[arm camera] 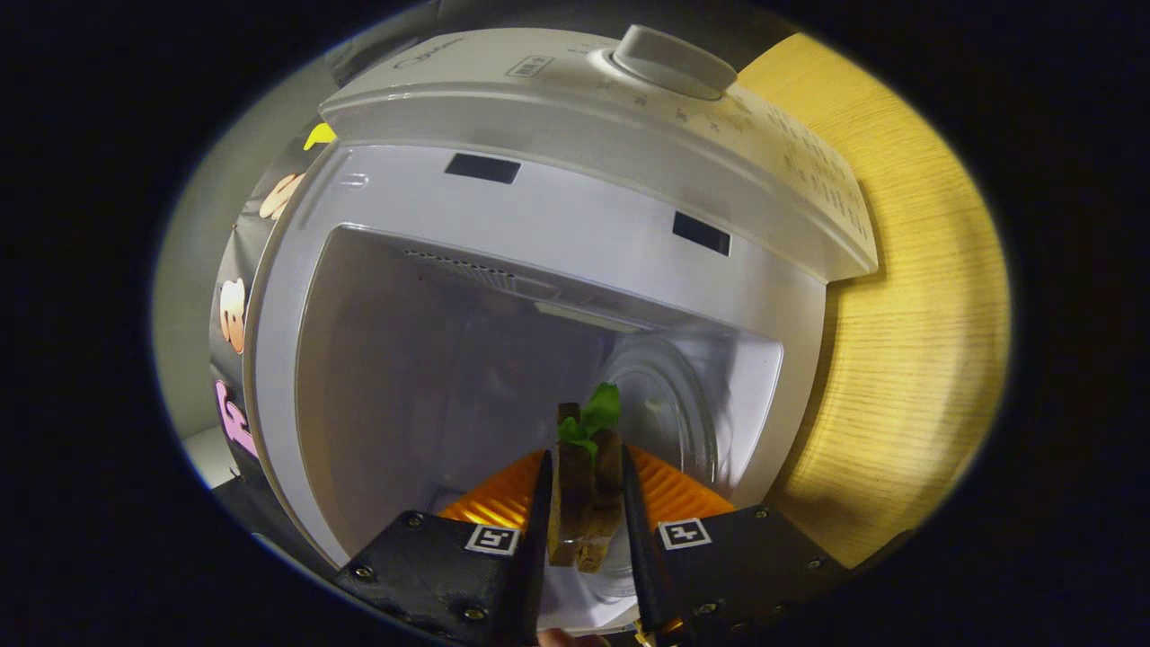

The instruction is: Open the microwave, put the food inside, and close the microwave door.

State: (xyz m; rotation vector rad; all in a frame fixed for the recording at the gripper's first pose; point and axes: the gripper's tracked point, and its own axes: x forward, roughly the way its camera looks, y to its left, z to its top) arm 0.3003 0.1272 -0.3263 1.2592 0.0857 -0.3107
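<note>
Step in hand: carrying the food into the open cavity of the white microwave oven (557, 296), as I judge it; the door is not yet closed.
Fingers: the gripper (584, 530) is clamped on the brown layered piece of food with a green leaf on top (584, 490), one finger pressing each side.
Where the food is: between the fingers, at the mouth of the cavity, just short of the round clear glass turntable (669, 409) that lies beyond it on the cavity floor.
Long axis: runs forward along the fingers, into the oven.
Pointing: the leafy end leads, toward the turntable and back wall; the plain brown end is nearest the camera.
Doing it well: likely keep the squeeze steady, travel straight in along that axis, stay clear of the cavity's side walls and roof, lower until the food rests on the glass, then release.
Surroundings: pale wood-grain table (907, 359) lies beside the oven's control panel with its round dial (669, 58).
</note>
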